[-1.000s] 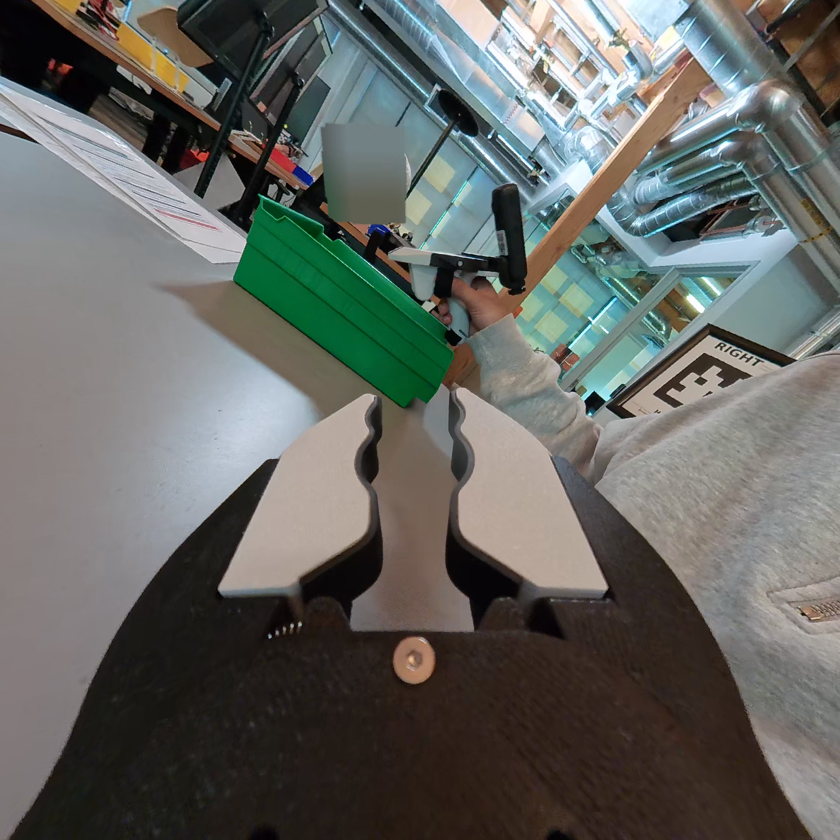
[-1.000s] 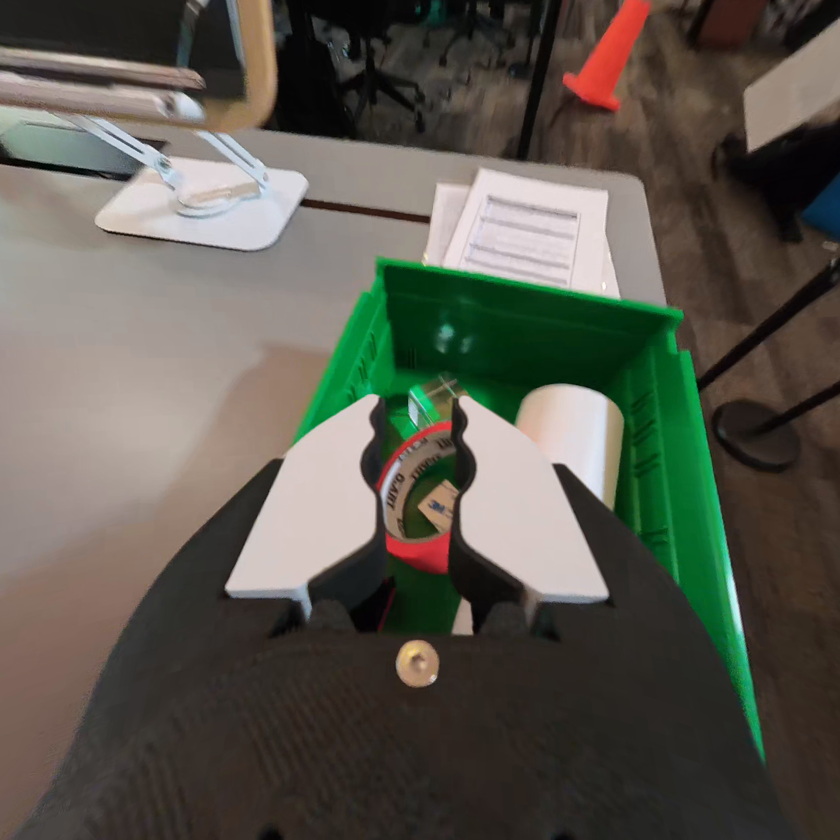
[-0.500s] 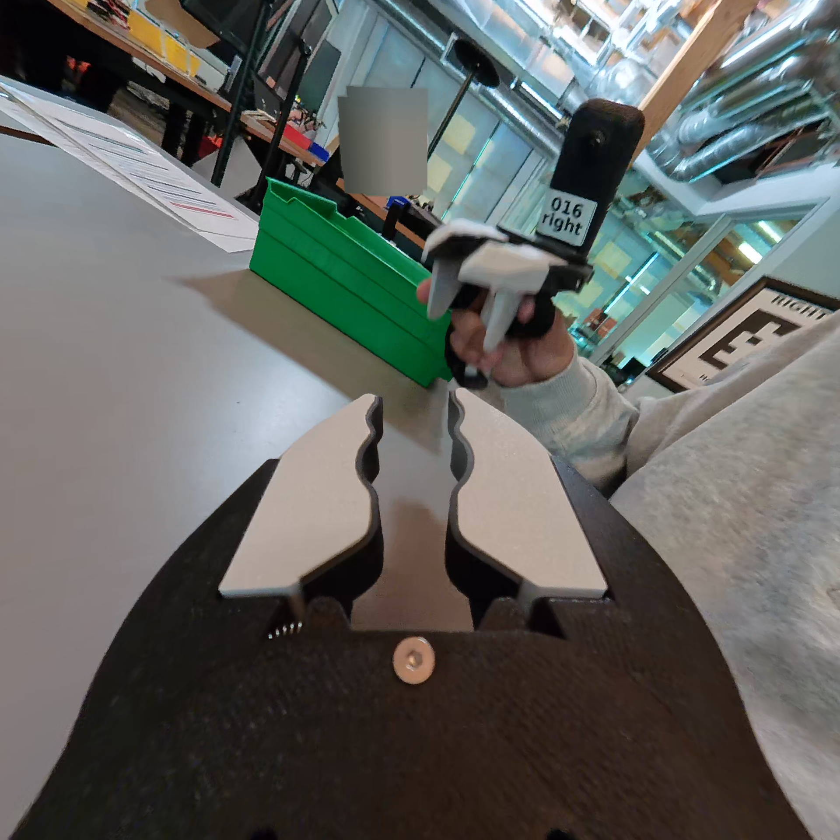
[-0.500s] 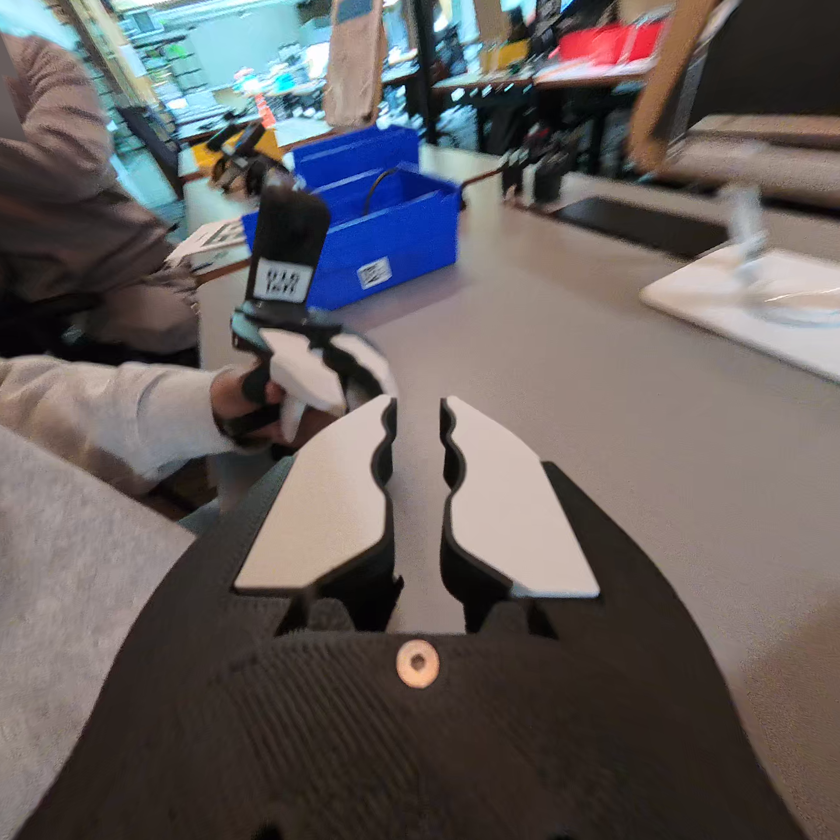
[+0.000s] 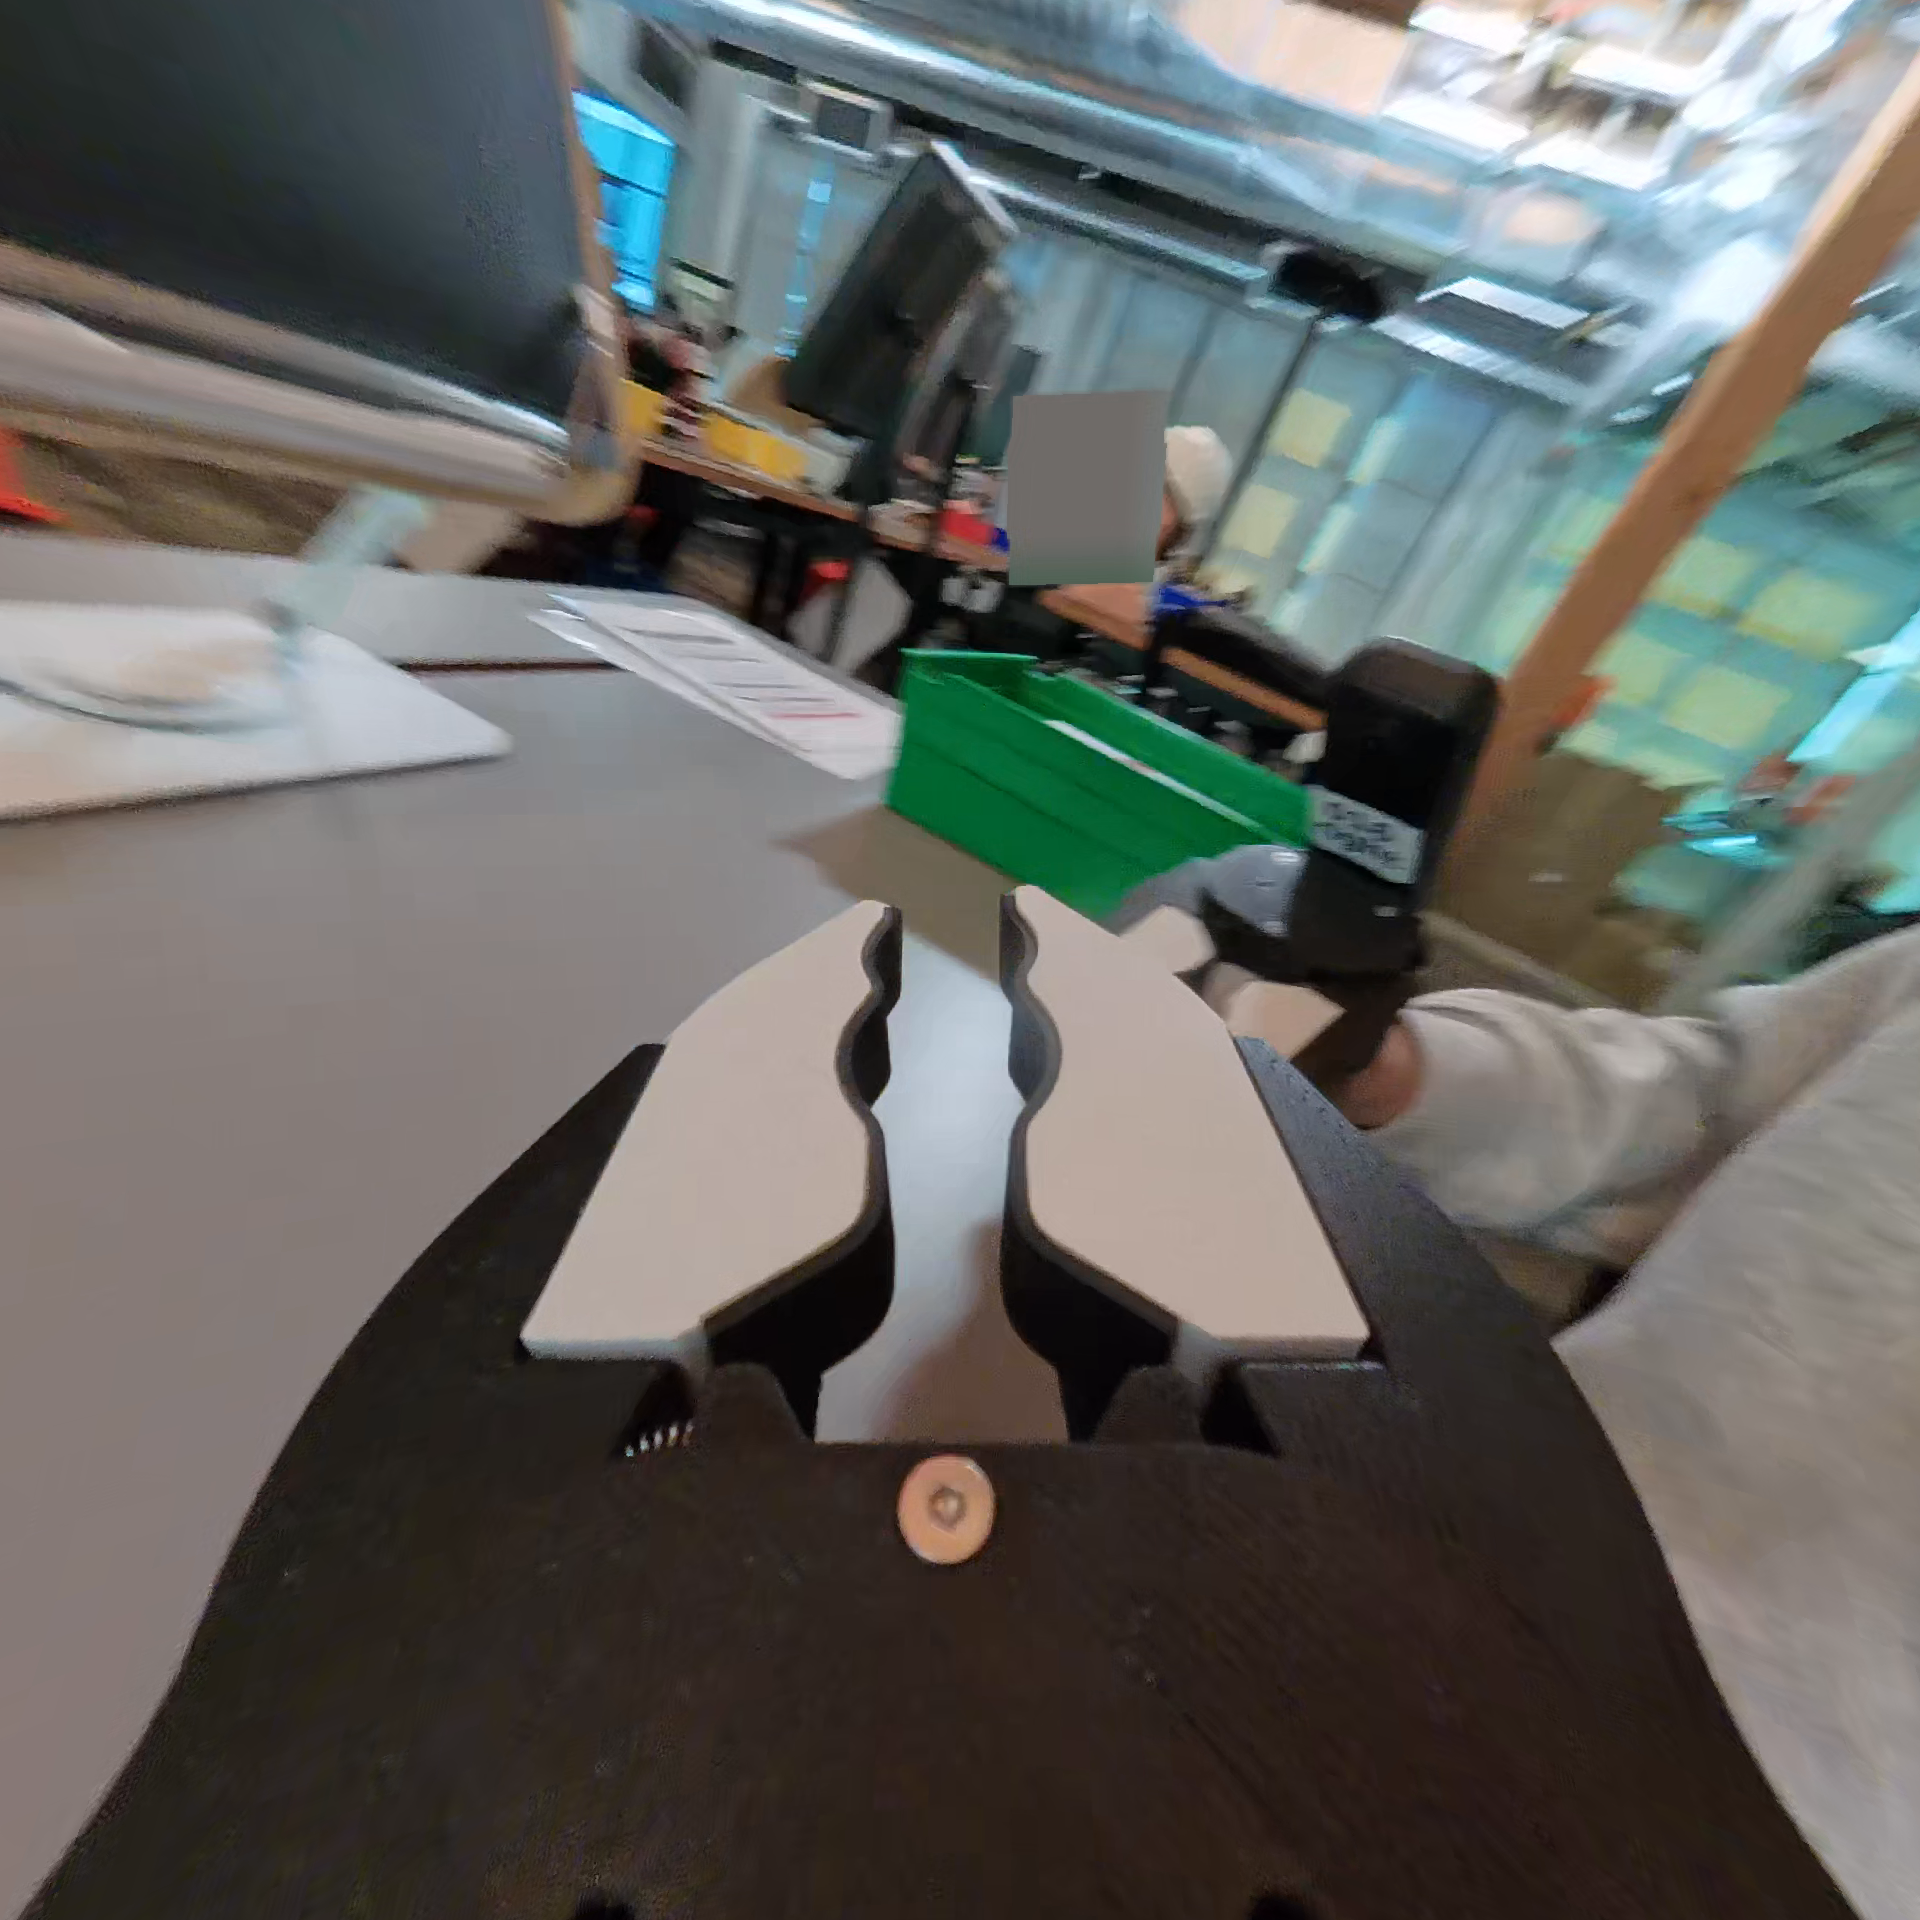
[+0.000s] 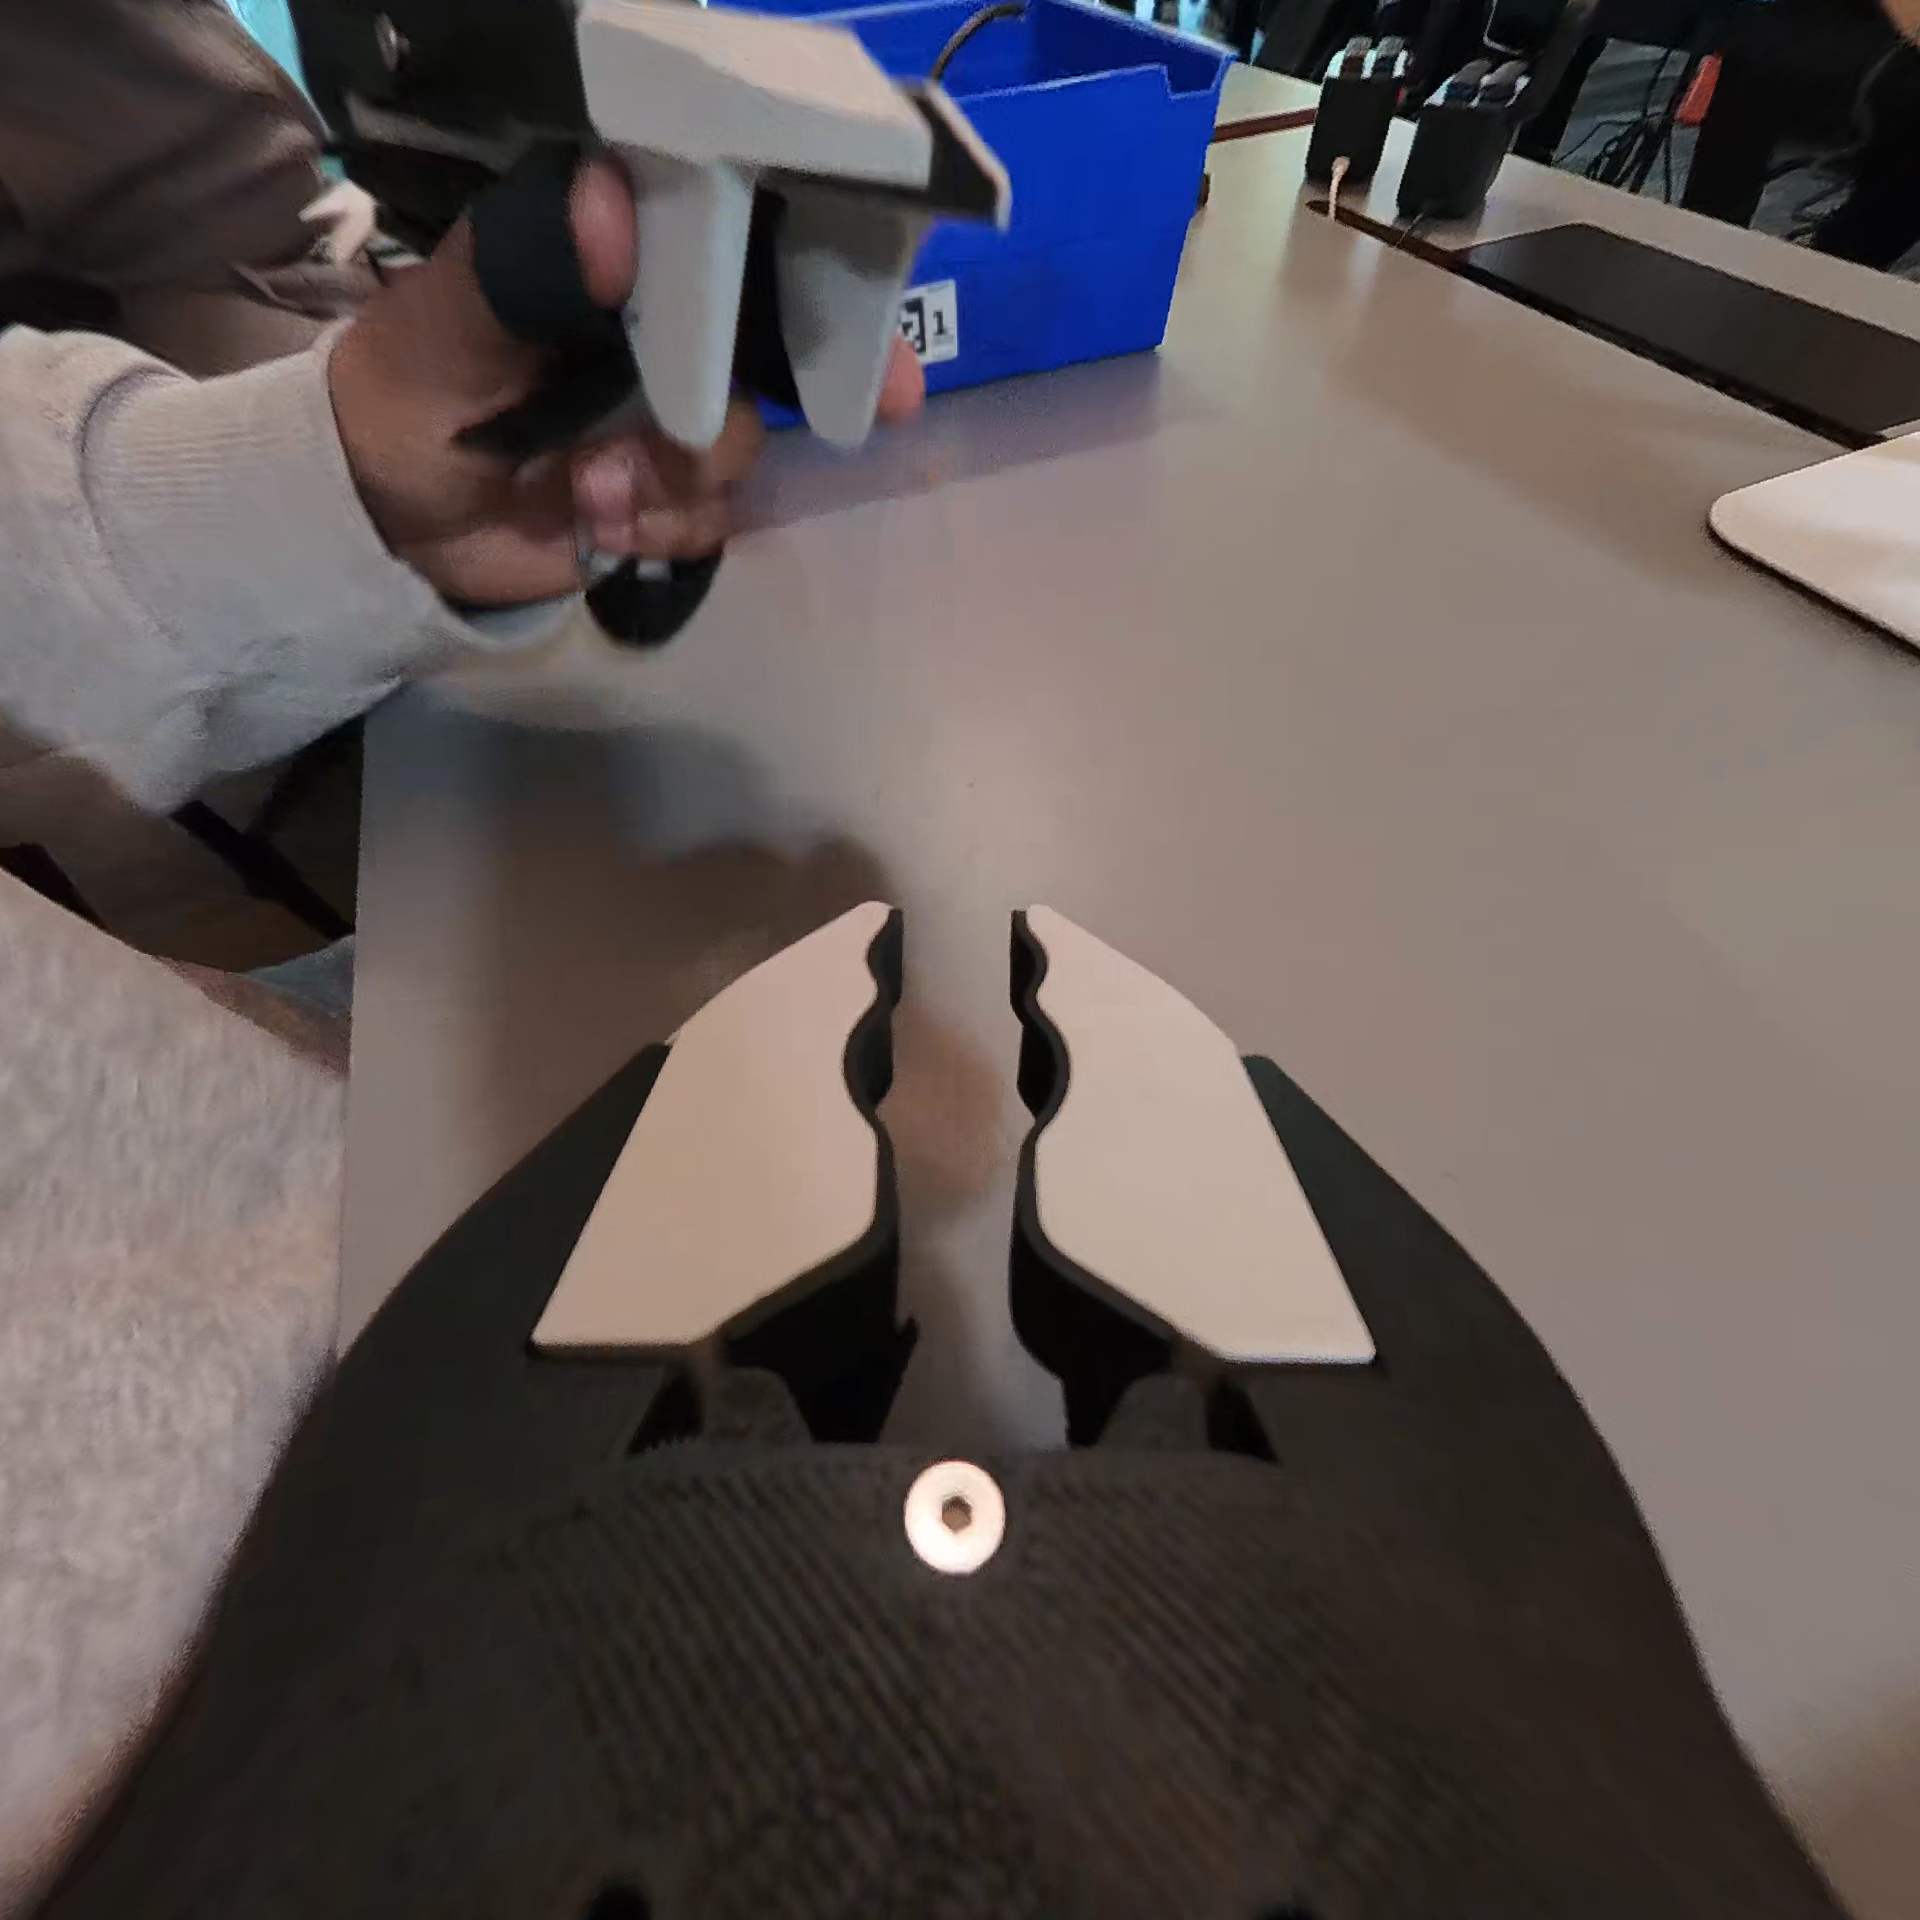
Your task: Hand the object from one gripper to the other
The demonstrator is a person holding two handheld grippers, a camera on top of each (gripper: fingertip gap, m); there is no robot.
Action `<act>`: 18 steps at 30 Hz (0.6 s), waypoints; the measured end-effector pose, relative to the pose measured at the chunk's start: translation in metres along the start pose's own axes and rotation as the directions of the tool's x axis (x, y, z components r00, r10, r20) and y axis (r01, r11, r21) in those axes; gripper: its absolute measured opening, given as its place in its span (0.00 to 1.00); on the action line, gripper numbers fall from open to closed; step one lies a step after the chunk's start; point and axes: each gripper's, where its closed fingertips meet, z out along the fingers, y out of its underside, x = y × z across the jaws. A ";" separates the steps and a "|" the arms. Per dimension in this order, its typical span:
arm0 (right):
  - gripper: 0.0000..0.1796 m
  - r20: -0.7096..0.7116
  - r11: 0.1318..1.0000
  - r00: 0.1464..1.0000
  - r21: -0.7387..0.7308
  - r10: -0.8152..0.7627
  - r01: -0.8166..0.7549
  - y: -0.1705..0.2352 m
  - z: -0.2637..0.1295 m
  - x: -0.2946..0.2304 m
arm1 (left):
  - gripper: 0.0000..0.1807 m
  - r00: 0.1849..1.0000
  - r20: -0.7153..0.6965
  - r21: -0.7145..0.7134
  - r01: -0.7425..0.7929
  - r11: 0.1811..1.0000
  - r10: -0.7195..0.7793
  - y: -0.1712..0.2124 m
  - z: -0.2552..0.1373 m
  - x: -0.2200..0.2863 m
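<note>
Object not showing in either view; neither gripper is carrying anything.
Left gripper (image 5: 948, 920) and right gripper (image 6: 954, 920) are hovering over the grey table (image 6: 1351, 727), jaws parted, empty. Handover not begun; next move, judging so, calls for reaching into the green bin (image 5: 1039, 800).

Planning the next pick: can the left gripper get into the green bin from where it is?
Probably yes. The left gripper is open and empty, and bare table lies between it and the green bin. The right gripper sits close beside that path and may need to move aside.
</note>
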 end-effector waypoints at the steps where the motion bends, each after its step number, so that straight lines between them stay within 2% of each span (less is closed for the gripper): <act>1: 0.12 0.003 1.000 1.000 0.009 0.008 -0.008 -0.001 -0.002 0.001 | 0.09 0.995 0.078 -0.002 -0.058 0.998 0.058 -0.011 -0.012 -0.012; 4: 0.12 0.011 1.000 1.000 0.016 0.026 -0.026 -0.001 -0.005 0.003 | 0.06 0.926 0.331 0.024 -0.201 0.979 0.181 -0.065 -0.068 -0.051; 6: 0.12 0.020 0.999 0.999 0.023 0.037 -0.037 -0.001 -0.006 0.003 | 0.06 0.849 0.503 0.025 -0.200 0.979 0.160 -0.098 -0.120 -0.082; 8: 0.12 0.025 0.998 0.999 0.031 0.047 -0.048 -0.002 -0.006 0.004 | 0.08 0.754 0.649 0.006 -0.140 0.990 0.102 -0.115 -0.177 -0.113; 10: 0.12 0.031 0.998 0.998 0.036 0.058 -0.059 -0.003 -0.007 0.004 | 0.06 0.622 0.781 -0.052 -0.037 0.998 0.064 -0.108 -0.235 -0.143; 12: 0.12 0.036 0.997 0.997 0.038 0.072 -0.073 -0.003 -0.007 0.005 | 0.04 0.547 0.837 -0.070 0.136 0.988 -0.016 -0.083 -0.277 -0.164; 14: 0.12 0.041 0.996 0.996 0.036 0.085 -0.086 -0.003 -0.007 0.006 | 0.06 0.484 0.870 -0.022 0.224 0.974 -0.092 -0.065 -0.306 -0.178; 18: 0.12 0.042 0.994 0.994 0.038 0.102 -0.103 -0.003 -0.008 0.008 | 0.13 0.345 0.938 -0.109 0.330 0.938 -0.012 -0.034 -0.340 -0.198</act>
